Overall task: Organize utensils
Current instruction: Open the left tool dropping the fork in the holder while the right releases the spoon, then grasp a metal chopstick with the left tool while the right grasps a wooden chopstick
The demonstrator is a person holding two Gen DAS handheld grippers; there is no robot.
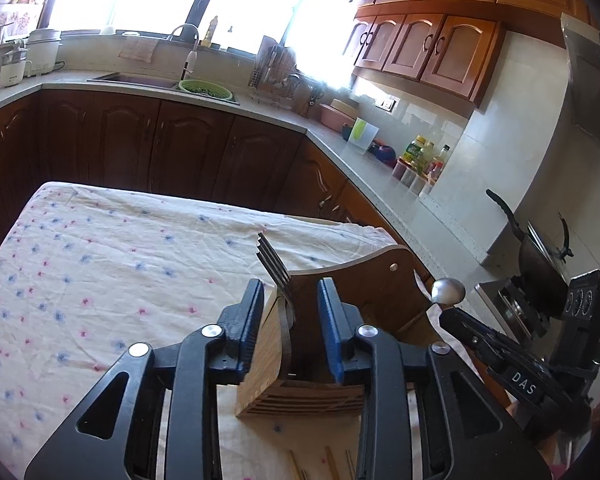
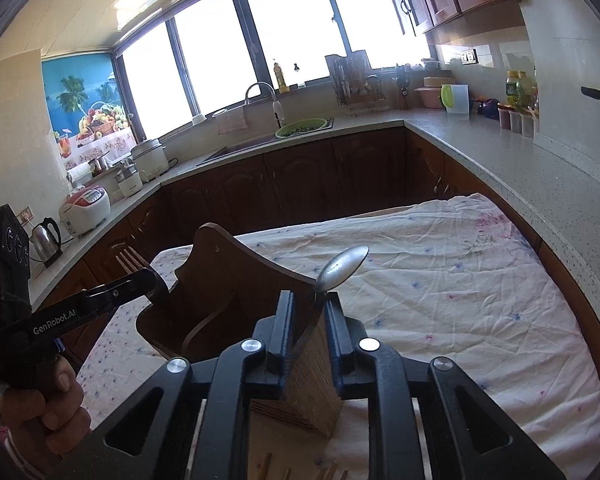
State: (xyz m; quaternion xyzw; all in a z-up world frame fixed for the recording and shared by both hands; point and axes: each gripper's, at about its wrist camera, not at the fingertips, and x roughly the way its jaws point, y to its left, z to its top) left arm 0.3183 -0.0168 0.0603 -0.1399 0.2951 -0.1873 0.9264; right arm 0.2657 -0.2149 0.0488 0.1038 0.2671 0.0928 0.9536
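A wooden utensil holder (image 1: 364, 292) with a tall curved back stands on the flowered tablecloth (image 1: 100, 272); it also shows in the right wrist view (image 2: 228, 280). My left gripper (image 1: 290, 312) is shut on a metal fork (image 1: 274, 260), tines up, over the holder's left compartment. My right gripper (image 2: 308, 312) is shut on a metal spoon (image 2: 342, 266), bowl up, above the holder's right side. The spoon (image 1: 448, 290) and right gripper show at the right of the left wrist view. The fork (image 2: 130, 260) and left gripper show at the left of the right wrist view.
Wooden chopsticks (image 1: 332, 464) lie on the cloth near the front edge, also in the right wrist view (image 2: 266, 464). Kitchen counters (image 2: 520, 168) wrap around the table, with a sink (image 1: 140, 80), appliances and bottles. A stove with a black pan (image 1: 536, 256) is at the right.
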